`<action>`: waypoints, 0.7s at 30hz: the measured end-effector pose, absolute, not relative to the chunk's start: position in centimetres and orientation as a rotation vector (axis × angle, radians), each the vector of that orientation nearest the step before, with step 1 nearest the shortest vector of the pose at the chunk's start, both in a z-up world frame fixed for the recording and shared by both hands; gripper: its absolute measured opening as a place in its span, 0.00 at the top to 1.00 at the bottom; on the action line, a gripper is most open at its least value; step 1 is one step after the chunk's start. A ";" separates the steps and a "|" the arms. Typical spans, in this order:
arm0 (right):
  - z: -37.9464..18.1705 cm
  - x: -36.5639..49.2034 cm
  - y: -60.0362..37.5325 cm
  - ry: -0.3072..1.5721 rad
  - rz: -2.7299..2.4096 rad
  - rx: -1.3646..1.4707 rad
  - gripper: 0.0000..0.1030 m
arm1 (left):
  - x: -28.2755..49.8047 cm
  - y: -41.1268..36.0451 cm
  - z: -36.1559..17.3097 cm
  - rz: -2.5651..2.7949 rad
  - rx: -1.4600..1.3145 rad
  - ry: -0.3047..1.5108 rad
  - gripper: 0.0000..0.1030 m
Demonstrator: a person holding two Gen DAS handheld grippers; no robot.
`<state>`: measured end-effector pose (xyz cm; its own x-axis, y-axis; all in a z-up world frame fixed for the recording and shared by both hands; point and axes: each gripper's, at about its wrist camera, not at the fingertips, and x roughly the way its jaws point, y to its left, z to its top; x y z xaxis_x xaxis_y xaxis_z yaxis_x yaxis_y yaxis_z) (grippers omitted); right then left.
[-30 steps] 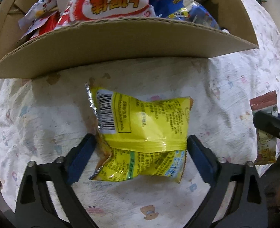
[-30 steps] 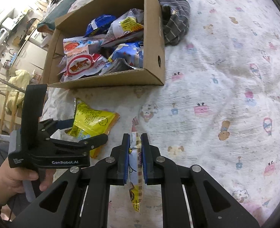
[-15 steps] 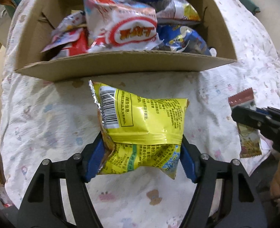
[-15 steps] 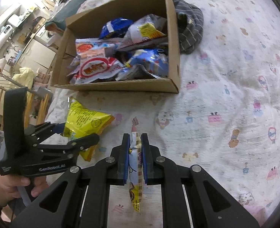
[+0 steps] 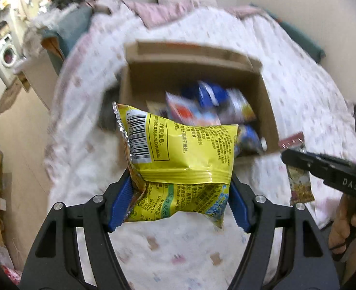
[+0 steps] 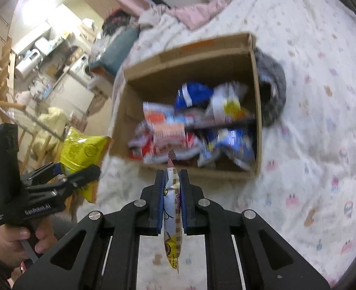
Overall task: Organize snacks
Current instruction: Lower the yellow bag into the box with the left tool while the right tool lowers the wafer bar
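Observation:
My left gripper (image 5: 179,194) is shut on a puffy yellow snack bag (image 5: 180,159), its blue pads pressing both sides, and holds it in the air in front of the cardboard box (image 5: 267,101). In the right wrist view the same yellow bag (image 6: 81,149) hangs at the left in the left gripper (image 6: 79,171). My right gripper (image 6: 171,188) is shut on a thin snack packet (image 6: 171,229) with a brown top, held edge-on just before the box (image 6: 256,120). That packet (image 5: 298,181) also shows at the right of the left wrist view. The box holds several snack bags.
The box stands on a bed with a white patterned sheet (image 6: 322,120). A dark grey striped garment (image 6: 274,91) lies against the box's right side. Pink bedding (image 6: 202,12) lies at the far end. A person's hand (image 6: 13,241) grips the left tool's handle.
The left gripper shut on the yellow bag and lifted it off the sheet to box height. The right gripper also rose with its packet. Both views now look further over the box.

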<state>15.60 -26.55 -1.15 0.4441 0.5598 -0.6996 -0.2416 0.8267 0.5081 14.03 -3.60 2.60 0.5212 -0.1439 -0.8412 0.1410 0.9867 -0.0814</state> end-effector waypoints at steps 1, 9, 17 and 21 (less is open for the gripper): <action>-0.7 16.1 -26.5 0.982 0.507 0.369 0.89 | 14.7 -3.1 3.2 -0.162 -0.009 0.990 0.34; 1.7 20.8 -26.3 0.944 0.455 0.441 0.88 | 19.6 -2.5 5.0 -0.118 -0.033 0.921 0.34; -0.2 23.3 -25.7 0.934 0.443 0.429 0.88 | 22.3 -4.0 3.0 -0.149 -0.037 0.855 0.33; -2.0 24.2 -25.7 0.978 0.423 0.429 0.88 | 23.6 -4.6 1.2 -0.152 -0.042 0.888 0.33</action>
